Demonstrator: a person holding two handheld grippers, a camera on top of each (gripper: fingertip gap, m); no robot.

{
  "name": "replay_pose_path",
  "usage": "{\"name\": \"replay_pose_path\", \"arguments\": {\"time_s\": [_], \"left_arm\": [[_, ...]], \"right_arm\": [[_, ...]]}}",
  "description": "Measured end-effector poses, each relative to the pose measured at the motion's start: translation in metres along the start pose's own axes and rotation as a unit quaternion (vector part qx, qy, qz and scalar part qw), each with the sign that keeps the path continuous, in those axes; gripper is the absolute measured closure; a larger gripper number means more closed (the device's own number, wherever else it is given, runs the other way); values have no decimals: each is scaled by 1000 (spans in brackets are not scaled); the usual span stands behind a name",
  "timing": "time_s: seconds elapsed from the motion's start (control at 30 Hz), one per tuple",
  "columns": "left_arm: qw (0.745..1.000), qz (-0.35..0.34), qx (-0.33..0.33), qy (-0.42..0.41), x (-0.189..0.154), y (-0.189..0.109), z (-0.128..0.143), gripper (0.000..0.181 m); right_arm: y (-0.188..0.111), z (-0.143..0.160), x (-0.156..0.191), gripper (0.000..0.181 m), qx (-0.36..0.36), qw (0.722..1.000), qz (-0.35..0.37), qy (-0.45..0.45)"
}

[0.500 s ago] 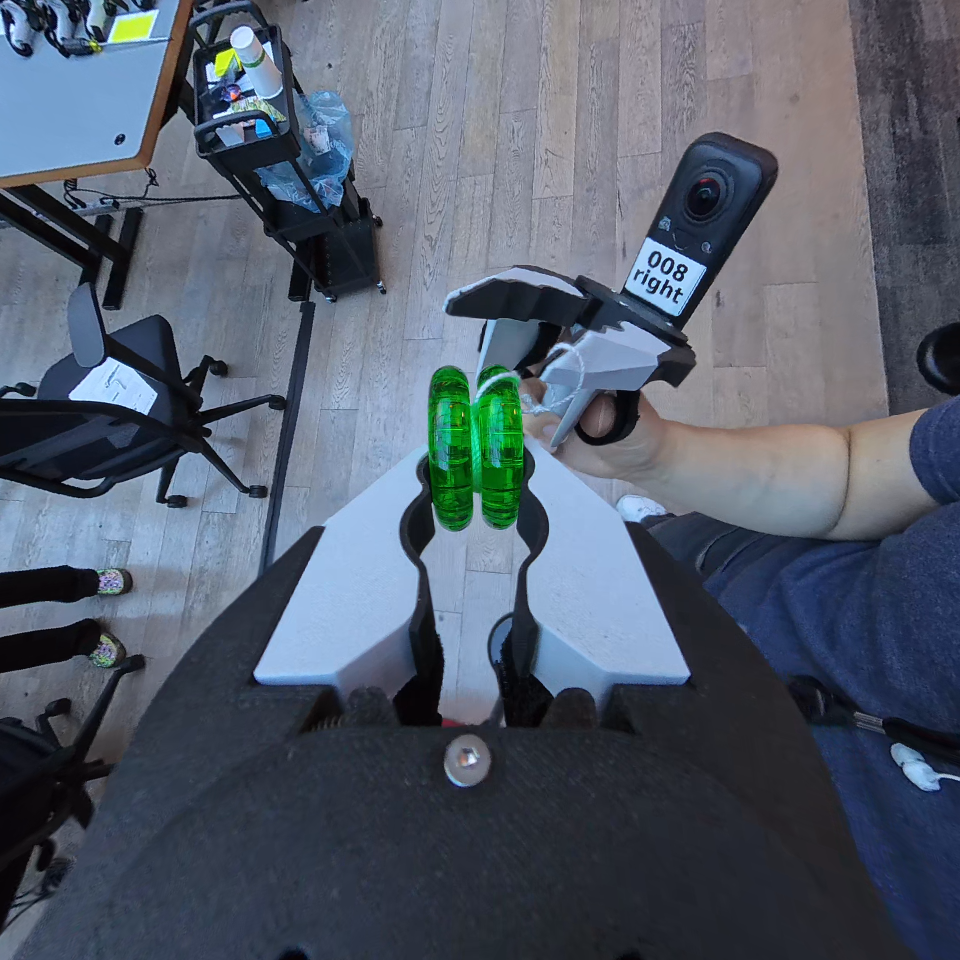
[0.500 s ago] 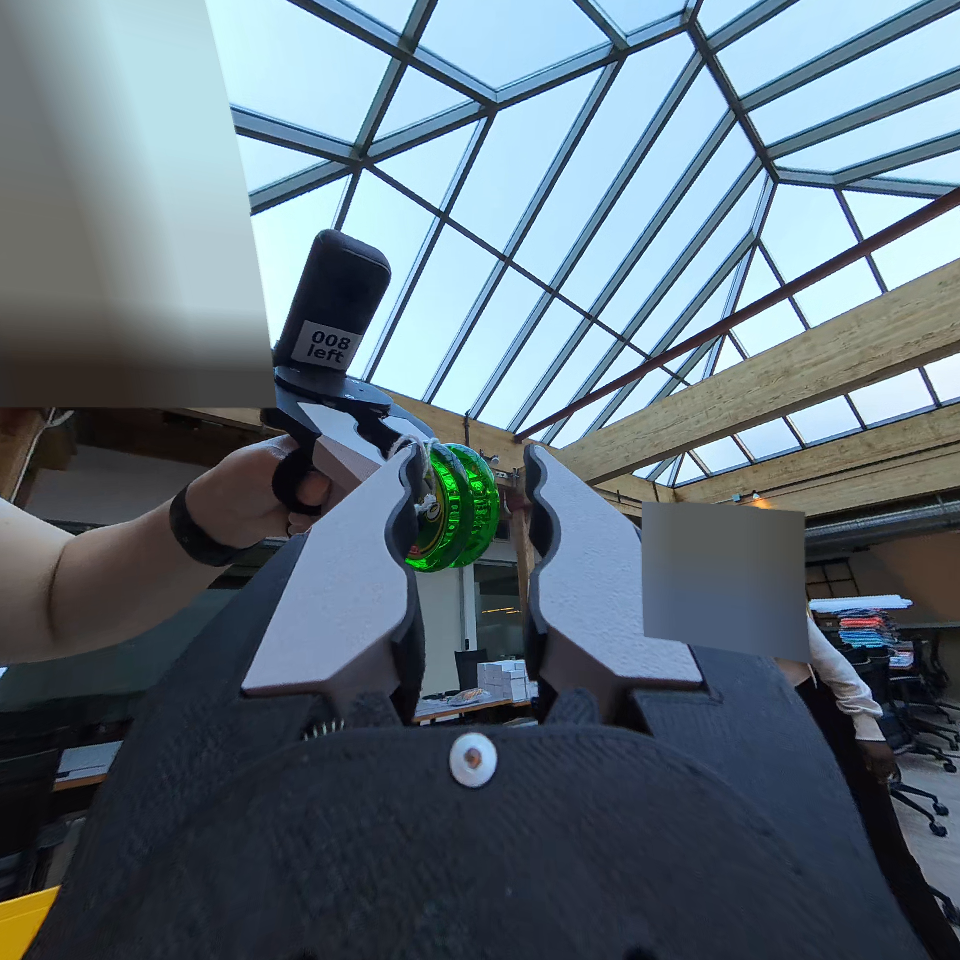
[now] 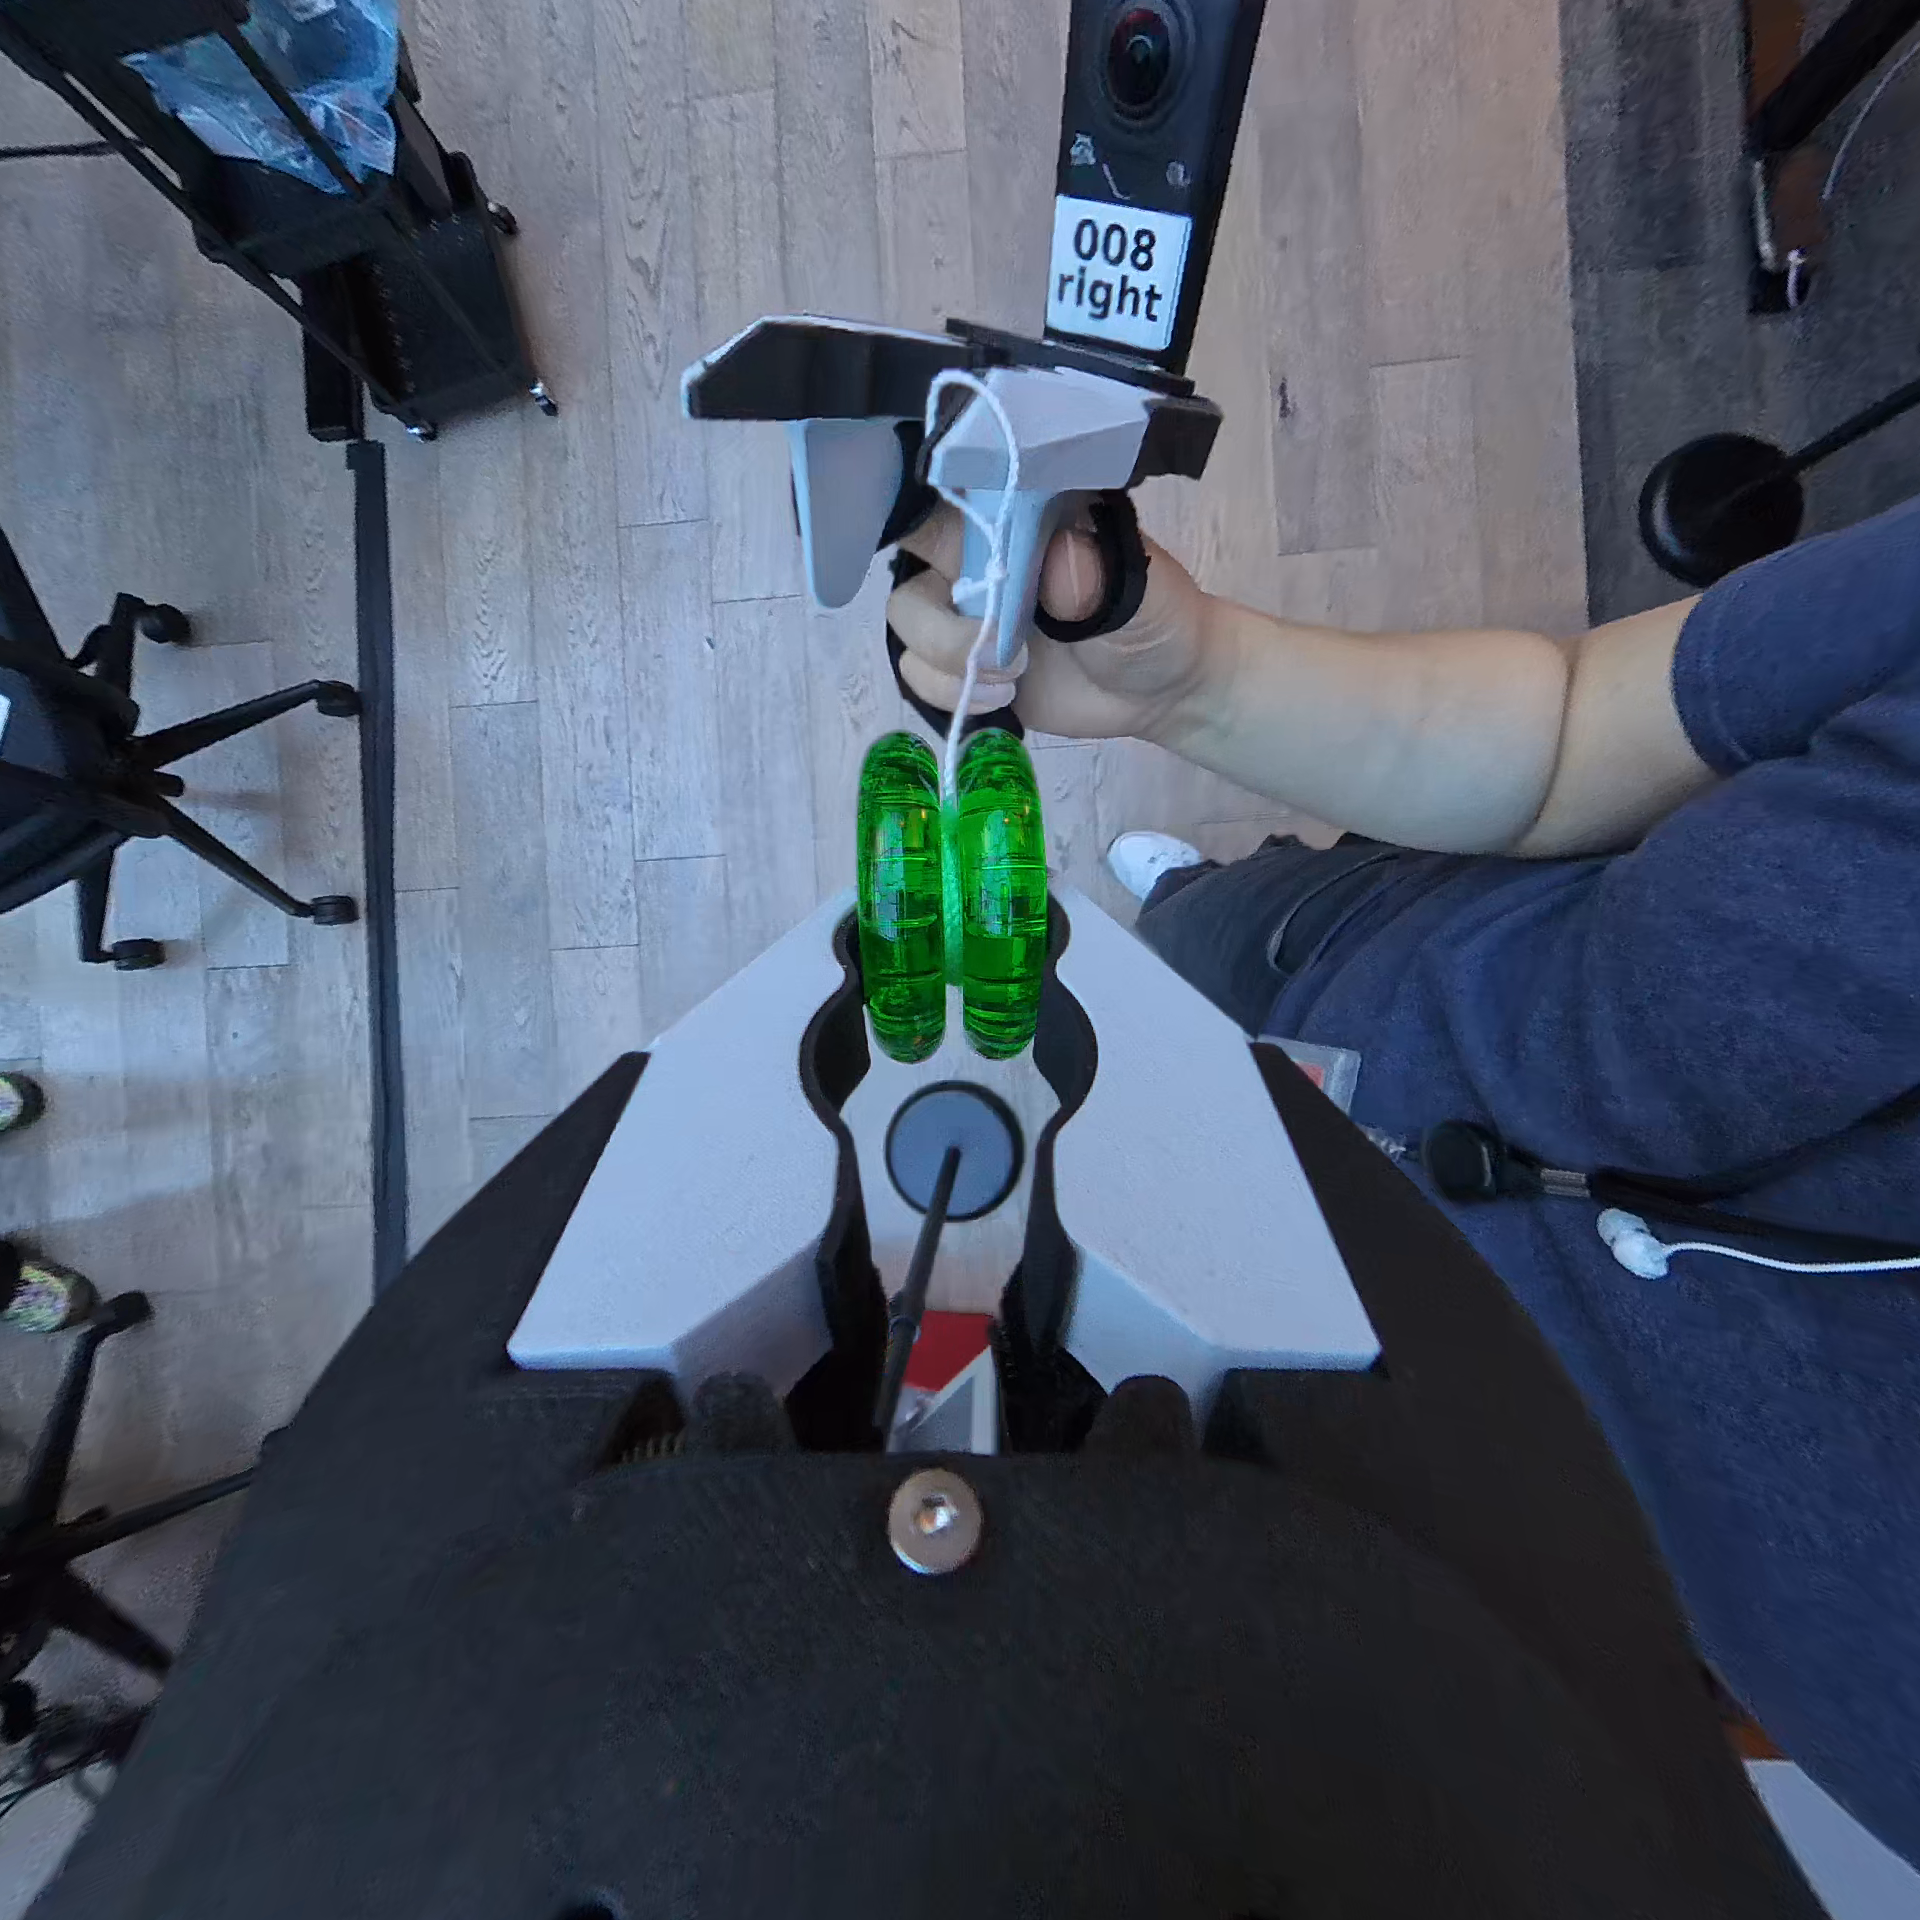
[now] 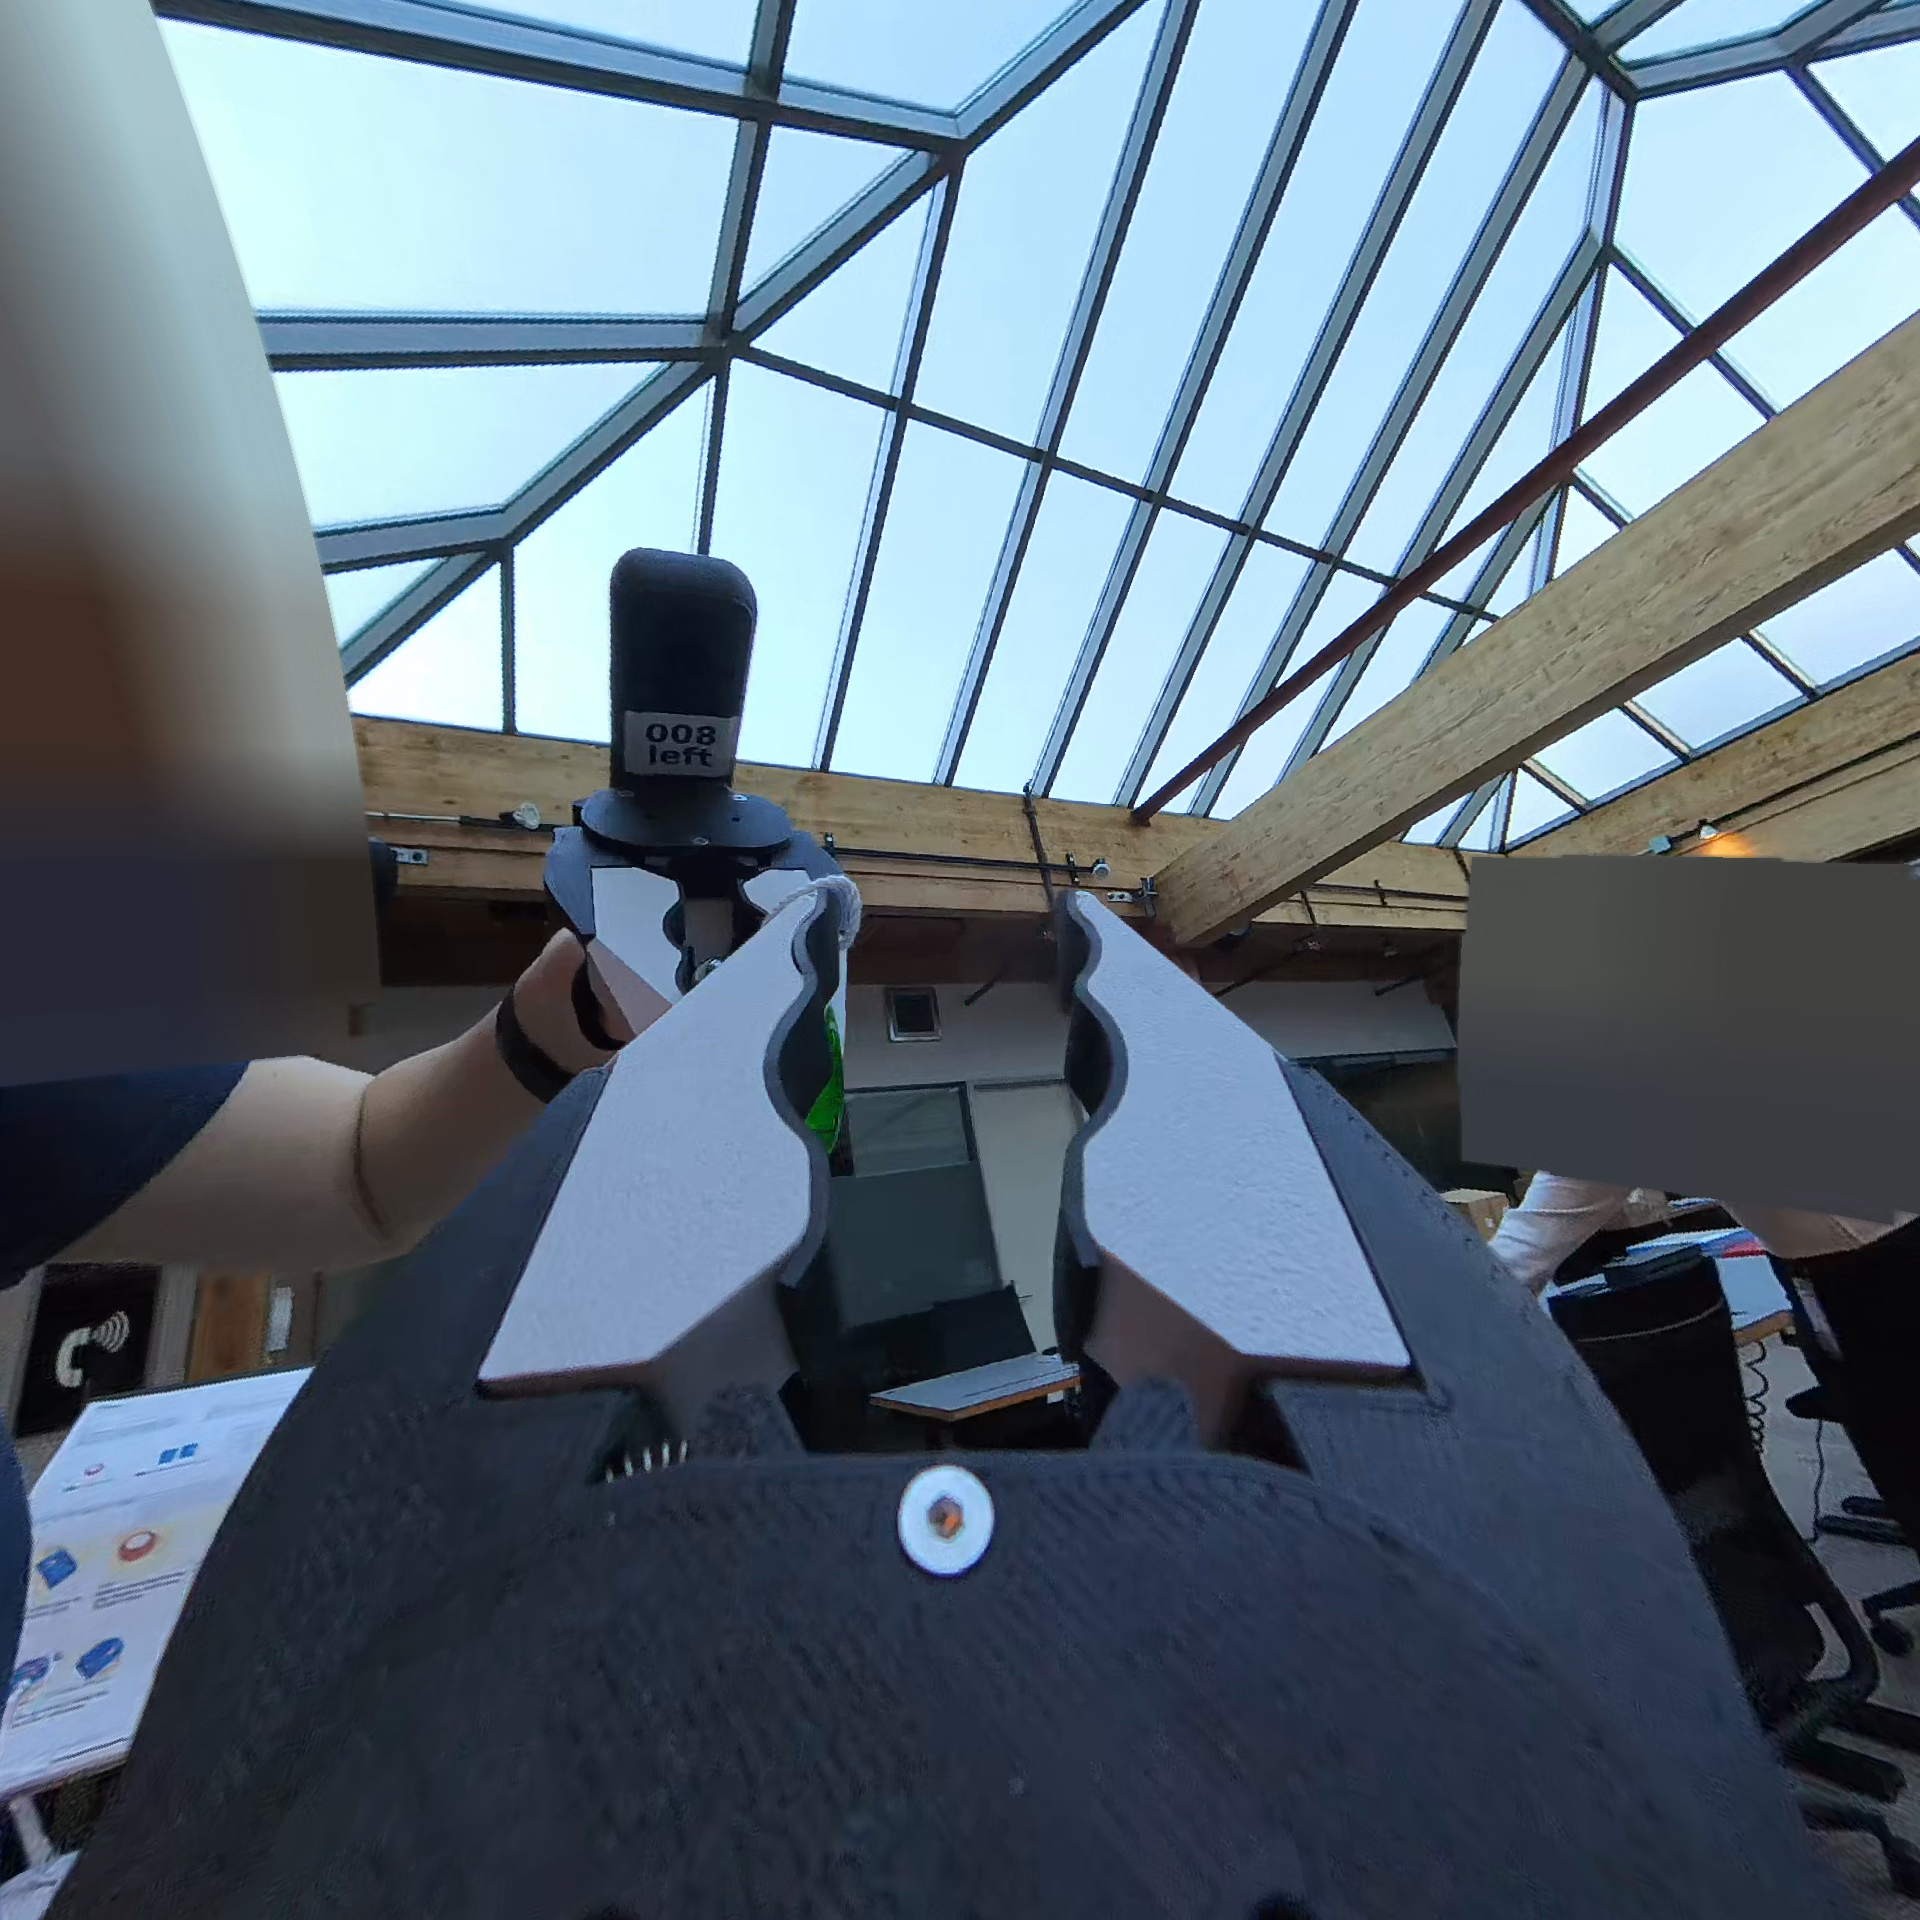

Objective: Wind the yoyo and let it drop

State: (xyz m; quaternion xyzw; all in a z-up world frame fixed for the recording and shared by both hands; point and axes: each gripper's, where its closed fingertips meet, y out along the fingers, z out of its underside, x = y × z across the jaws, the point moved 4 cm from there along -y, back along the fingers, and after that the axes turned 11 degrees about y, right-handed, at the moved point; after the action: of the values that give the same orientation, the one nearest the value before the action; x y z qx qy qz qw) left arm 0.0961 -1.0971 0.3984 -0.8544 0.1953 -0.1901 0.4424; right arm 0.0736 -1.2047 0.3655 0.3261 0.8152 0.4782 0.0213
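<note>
Left gripper (image 3: pixel 951 935) is nearly closed, its tips clamping the green yoyo (image 3: pixel 948 894) by its two outer faces, groove facing the camera. Right gripper (image 4: pixel 951 935) is wide open, nothing between its fingers; the string (image 3: pixel 987 540) is looped round one of its fingers (image 3: pixel 997 520) and runs down into the yoyo groove. Only a short run of string shows between that finger and the yoyo, so winding looks mostly done (my read).

Risks from here:
- Loop sits near the tip of the right finger. If that gripper tilts on the drop, the loop could slide off and the yoyo hits the floor (image 3: pixel 675 675).
- Left grip is out at the tips. A small slip means a premature or crooked release, and the yoyo tips sideways so the string binds.
- String lies against the right finger edge and could snag there as it pays out.
- Right gripper is just beyond the yoyo, so a rebound could hit it.

Containers: black cart (image 3: pixel 343 239) well beyond the yoyo, to its left, holds a clear-blue plastic bag (image 3: pixel 281 94). Rest of its contents out of view.
</note>
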Motion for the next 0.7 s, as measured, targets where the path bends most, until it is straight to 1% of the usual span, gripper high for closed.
{"name": "replay_pose_path", "arguments": {"time_s": [0.1,0.17,0.27,0.33,0.43,0.47,0.53,0.63,0.7], "left_arm": [[999,19,-42,-26,-1,2,0,155],[994,49,-84,-55,-4,2,-2,155],[981,99,-137,-99,-9,2,-4,155],[973,121,-154,-123,-9,1,-2,155],[963,162,-157,-150,-11,0,3,155],[963,163,-150,-152,-10,0,6,155],[970,150,-126,-142,-8,4,13,155],[969,155,-124,-145,-9,7,13,155],[974,141,-121,-133,-8,10,11,154]], "right_arm": [[-3,8,6,141,14,999,-43,9],[-4,12,12,141,20,997,-74,5],[-5,15,25,141,25,992,-124,-17],[-5,15,32,140,33,989,-137,-47],[-5,17,42,139,56,983,-153,-85],[-6,16,44,139,57,982,-156,-90],[-8,10,43,139,36,984,-150,-87],[-12,3,33,139,-2,989,-127,-78],[-14,4,25,139,-14,991,-106,-80]]}}
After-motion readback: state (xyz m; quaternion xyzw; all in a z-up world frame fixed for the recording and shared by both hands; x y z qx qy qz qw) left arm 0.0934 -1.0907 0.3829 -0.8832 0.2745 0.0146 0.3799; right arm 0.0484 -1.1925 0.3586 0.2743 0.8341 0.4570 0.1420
